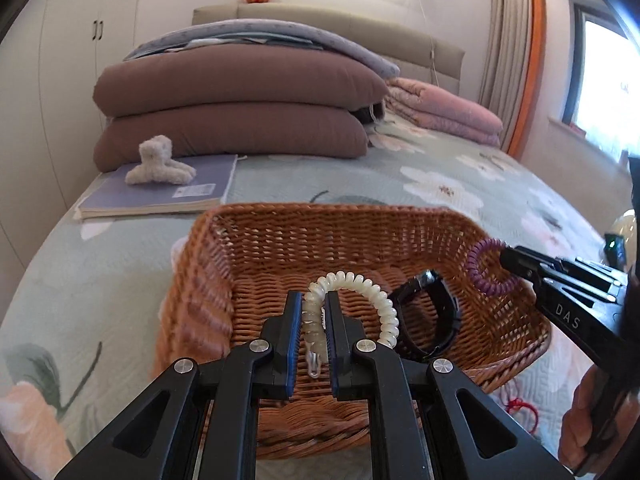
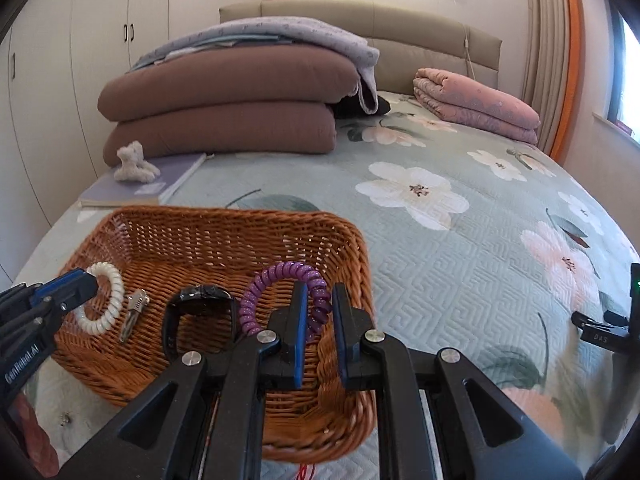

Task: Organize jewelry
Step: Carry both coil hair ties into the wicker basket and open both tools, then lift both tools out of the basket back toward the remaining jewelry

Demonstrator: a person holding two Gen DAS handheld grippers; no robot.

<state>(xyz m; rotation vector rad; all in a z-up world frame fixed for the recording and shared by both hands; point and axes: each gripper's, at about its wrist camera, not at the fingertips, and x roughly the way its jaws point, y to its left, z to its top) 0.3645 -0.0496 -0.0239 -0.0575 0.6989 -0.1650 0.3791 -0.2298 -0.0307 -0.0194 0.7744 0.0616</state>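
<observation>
Left gripper (image 1: 313, 312) is pinching the white coil (image 1: 352, 304), right gripper (image 2: 320, 312) the purple coil (image 2: 280, 280), both nearly closed; purple, hovering at the basket's (image 2: 200, 220) four-o'clock rim, is risking dropping outside.

Counted on bed:
- two spiral coil hair ties: one pearl-white (image 1: 352, 292), one purple (image 2: 288, 300)
- one woven brown wicker basket (image 2: 208, 224)
- one black wristwatch (image 2: 200, 312)
- one silver metal hair clip (image 2: 134, 314)
- one lilac notebook (image 1: 160, 194)
- one white fluffy plush toy (image 1: 158, 160)
- two folded brown quilts (image 1: 236, 116)
- one folded pink quilt (image 2: 476, 110)
</observation>
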